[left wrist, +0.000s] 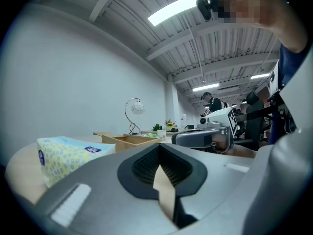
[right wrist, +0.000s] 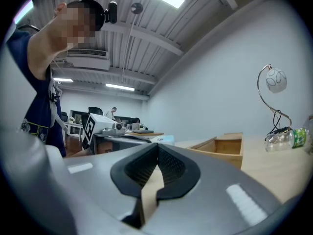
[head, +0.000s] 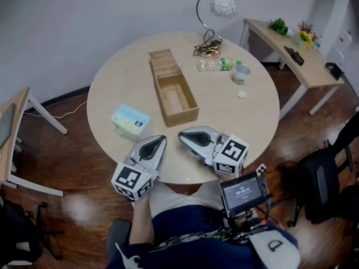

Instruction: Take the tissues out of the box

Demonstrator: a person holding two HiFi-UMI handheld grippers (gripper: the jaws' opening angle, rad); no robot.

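Observation:
A long open wooden box lies in the middle of the round table; its inside shows bare wood. A blue-and-yellow tissue pack lies on the table to the left of the box, outside it. My left gripper rests at the table's near edge, shut and empty, its tip just right of the pack. My right gripper lies beside it, shut and empty, its tip near the box's front end. The left gripper view shows the pack close at left and the box behind it.
A curved desk lamp, a plastic bottle, a small cup and a white scrap sit at the table's far right. A side desk stands beyond, a wooden chair at left, a black chair at right.

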